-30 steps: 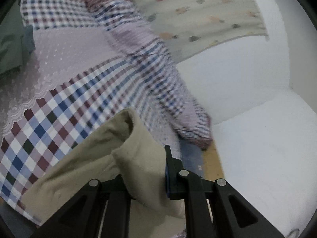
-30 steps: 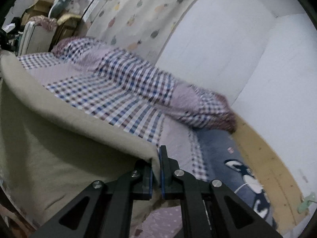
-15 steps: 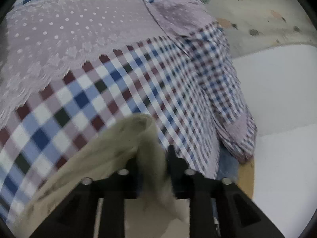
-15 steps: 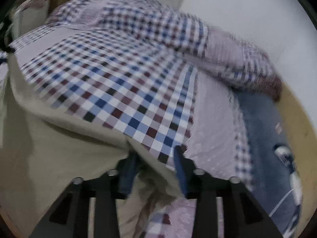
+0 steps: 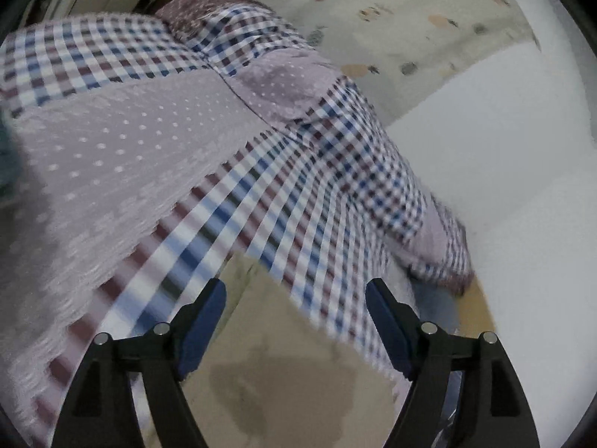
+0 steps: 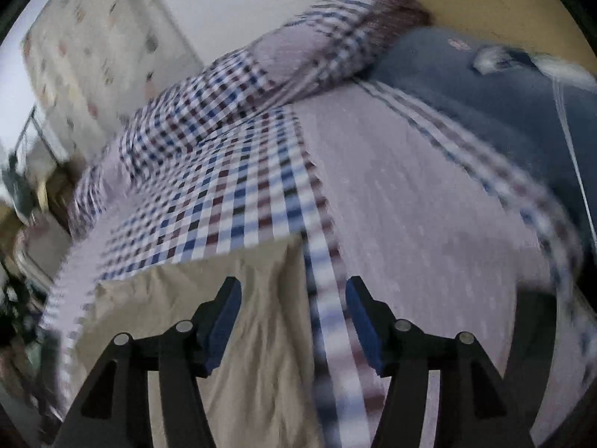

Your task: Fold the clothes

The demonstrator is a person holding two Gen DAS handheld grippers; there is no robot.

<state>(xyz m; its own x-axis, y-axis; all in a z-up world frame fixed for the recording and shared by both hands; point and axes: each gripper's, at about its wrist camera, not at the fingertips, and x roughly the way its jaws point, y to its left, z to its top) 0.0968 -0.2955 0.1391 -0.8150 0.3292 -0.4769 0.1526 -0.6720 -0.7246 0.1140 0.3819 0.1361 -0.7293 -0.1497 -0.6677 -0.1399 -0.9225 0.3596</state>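
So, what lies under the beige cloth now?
The beige cloth lies on the checked bedcover, which shows all around its far edge. Whatever is directly beneath the cloth is covered. Both tools, left and right, are open above it.

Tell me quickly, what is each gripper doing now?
Left gripper: open, holding nothing, above the beige garment.
Right gripper: open, holding nothing.

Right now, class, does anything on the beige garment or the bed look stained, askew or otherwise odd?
Yes. The beige garment lying on the checked bedspread has a darker irregular blotch, like a damp stain, seen between the open left gripper fingers. Motion blur hides any further detail.
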